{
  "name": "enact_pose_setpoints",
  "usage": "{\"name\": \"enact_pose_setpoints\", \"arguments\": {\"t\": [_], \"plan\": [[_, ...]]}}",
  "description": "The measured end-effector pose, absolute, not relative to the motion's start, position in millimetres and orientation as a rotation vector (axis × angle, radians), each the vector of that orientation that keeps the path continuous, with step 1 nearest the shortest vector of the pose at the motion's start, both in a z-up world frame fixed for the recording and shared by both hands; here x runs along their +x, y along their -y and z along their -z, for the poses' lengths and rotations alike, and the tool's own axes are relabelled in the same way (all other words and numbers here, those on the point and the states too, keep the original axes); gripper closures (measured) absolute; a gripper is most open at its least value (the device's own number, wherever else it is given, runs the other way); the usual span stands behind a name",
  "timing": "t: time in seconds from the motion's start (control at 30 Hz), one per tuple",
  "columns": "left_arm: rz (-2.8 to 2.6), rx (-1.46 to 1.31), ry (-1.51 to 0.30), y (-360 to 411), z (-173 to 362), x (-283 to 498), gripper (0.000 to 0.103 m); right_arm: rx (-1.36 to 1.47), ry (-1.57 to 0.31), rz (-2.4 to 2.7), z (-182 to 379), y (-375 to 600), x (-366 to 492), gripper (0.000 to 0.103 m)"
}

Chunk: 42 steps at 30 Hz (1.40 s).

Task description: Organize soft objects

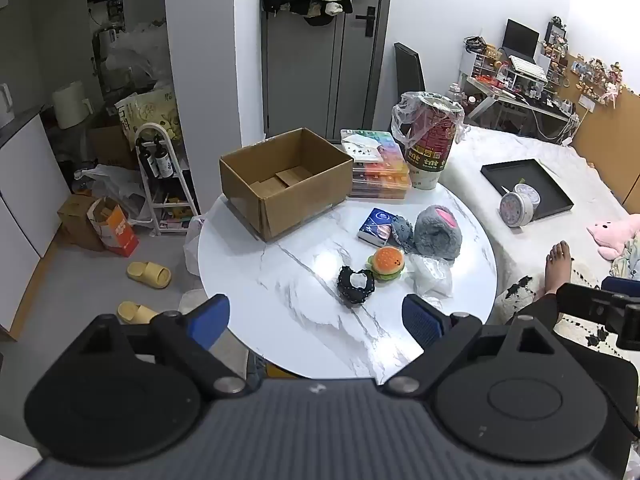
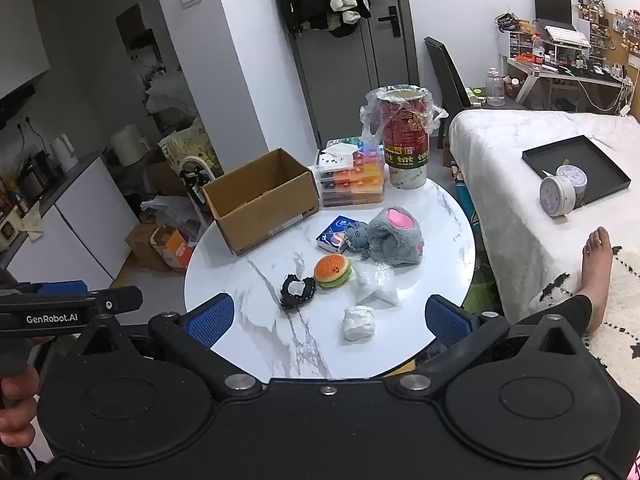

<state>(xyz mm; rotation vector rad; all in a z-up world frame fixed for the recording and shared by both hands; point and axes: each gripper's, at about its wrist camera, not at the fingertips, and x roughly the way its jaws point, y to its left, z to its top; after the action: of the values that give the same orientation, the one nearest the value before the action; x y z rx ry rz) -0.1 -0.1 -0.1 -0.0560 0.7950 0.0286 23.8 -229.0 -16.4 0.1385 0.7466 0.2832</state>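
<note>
Soft objects lie in a loose cluster on the round marble worktop (image 2: 248, 312): a grey plush slipper (image 2: 394, 236) with a pink sole, a small grey plush toy (image 2: 357, 236) touching it, a burger-shaped squishy (image 2: 333, 270), a black scrunchie (image 2: 298, 286), a crumpled clear bag (image 2: 376, 282) and a white wad (image 2: 359, 322) nearest the viewer. An open cardboard box (image 2: 260, 200) stands behind them to the left.

Both grippers hover over the near edge of the worktop, angled downward toward the cluster. The left gripper (image 1: 316, 320) has its blue-padded jaws spread wide, holding nothing. The right gripper (image 2: 330, 320) is likewise wide open and empty, the white wad lying on the worktop between its fingers. In the right wrist view the left tool's arm reads "GenRobot.AI". A tall paper tub (image 2: 404, 140), lined with plastic, bears "tnt" repeated around its lower band.
</note>
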Motion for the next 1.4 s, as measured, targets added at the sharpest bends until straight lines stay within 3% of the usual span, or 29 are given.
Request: {"name": "enact_pose_setpoints", "arguments": {"t": [1.4], "plan": [[-0.035, -0.056, -0.786, 0.8, 0.5, -1.7, 0.011, 0.122, -0.755, -0.291, 18.7, 226.1, 24.7, 0.000]]}}
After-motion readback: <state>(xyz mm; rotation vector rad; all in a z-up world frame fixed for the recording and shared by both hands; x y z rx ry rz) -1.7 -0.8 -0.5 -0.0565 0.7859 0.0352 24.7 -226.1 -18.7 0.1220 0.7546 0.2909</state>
